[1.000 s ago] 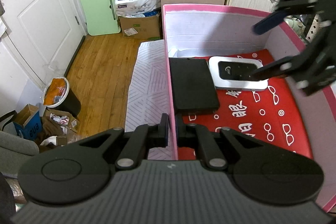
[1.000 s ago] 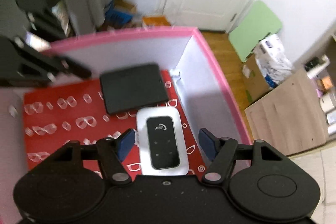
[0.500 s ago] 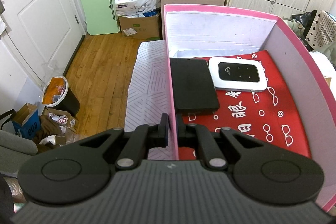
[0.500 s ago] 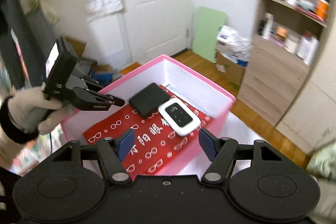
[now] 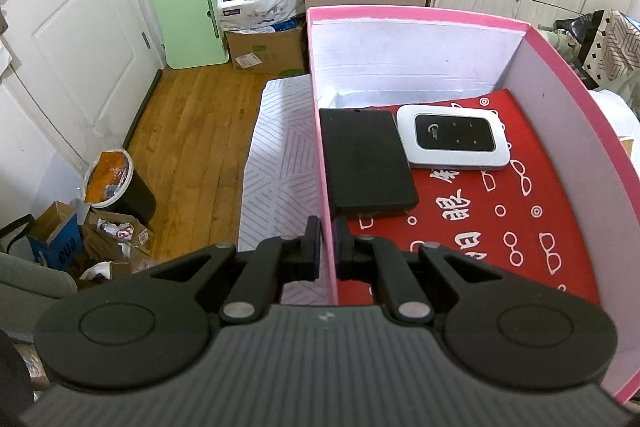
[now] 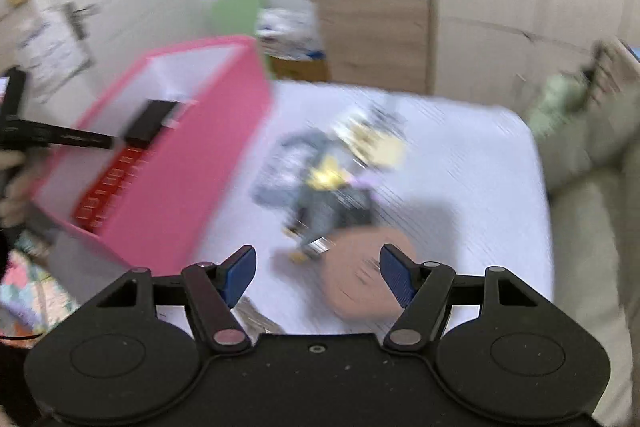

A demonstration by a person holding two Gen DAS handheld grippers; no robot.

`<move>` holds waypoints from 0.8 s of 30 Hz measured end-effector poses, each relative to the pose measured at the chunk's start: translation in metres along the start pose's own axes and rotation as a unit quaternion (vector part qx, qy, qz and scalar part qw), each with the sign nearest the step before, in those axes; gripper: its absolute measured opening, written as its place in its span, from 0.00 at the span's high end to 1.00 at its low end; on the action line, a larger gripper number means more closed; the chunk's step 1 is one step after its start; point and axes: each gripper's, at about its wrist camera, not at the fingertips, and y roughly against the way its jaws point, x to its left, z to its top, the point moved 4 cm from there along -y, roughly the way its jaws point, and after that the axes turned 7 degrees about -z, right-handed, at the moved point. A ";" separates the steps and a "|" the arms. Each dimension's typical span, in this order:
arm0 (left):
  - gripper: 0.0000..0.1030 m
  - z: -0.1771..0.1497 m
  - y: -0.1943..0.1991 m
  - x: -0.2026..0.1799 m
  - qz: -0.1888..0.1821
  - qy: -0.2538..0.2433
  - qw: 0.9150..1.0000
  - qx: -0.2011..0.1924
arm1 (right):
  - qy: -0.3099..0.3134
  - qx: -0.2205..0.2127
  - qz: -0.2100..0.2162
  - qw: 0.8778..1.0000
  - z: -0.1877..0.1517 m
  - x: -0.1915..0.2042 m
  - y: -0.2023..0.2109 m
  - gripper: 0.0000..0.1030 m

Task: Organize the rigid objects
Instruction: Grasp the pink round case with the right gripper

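Bed: loose items [image 6: 332,179] left.
Box [image 5: 568,99]: case [image 5: 366,159], router [image 5: 454,143] in.
Left gripper [image 5: 326,247]: pinches box wall.
Right gripper [image 6: 318,275]: wide, empty.

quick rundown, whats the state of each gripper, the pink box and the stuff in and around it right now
left gripper: shut on the pink box's side wall
right gripper: open, holding nothing
pink box: open-topped, red liner on its floor
black slab: lying flat in the box, against the clamped wall
white router: lying flat, face up, beside the slab
loose items on bed: outside the box, too blurred to identify
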 end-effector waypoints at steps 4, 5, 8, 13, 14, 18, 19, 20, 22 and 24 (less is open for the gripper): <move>0.94 0.000 0.000 -0.001 -0.003 0.005 1.000 -0.001 | -0.014 0.017 -0.024 0.999 -0.018 -0.016 -0.021 0.26; 0.94 0.000 0.000 -0.001 -0.002 0.005 1.000 -0.001 | -0.003 0.020 -0.026 0.999 -0.021 -0.015 -0.028 0.24; 0.94 0.000 0.000 -0.002 0.000 0.003 1.000 0.000 | 0.035 0.021 -0.033 0.999 -0.025 -0.013 -0.041 0.21; 0.94 0.000 0.000 -0.002 -0.002 0.005 1.000 -0.001 | 0.084 0.013 -0.052 0.995 -0.026 -0.012 -0.058 0.17; 0.94 0.000 0.000 -0.002 -0.003 0.004 1.000 -0.001 | 0.091 0.011 -0.052 0.994 -0.025 -0.011 -0.062 0.17; 0.94 0.000 0.001 -0.001 0.000 0.000 1.000 0.000 | 0.112 0.006 -0.050 0.992 -0.024 -0.009 -0.078 0.15; 0.94 0.000 0.000 -0.001 0.000 -0.002 1.000 0.001 | 0.102 0.003 -0.043 0.994 -0.022 -0.010 -0.081 0.15; 0.94 0.000 0.001 -0.002 0.000 -0.002 1.000 0.001 | 0.086 0.004 -0.034 0.996 -0.020 -0.013 -0.084 0.15; 0.94 0.000 0.001 -0.002 0.002 -0.005 1.000 0.001 | 0.060 -0.004 -0.028 0.998 -0.018 -0.018 -0.085 0.24; 0.94 0.000 0.001 -0.001 0.001 -0.004 1.000 0.001 | 0.062 -0.004 -0.033 0.998 -0.018 -0.017 -0.083 0.24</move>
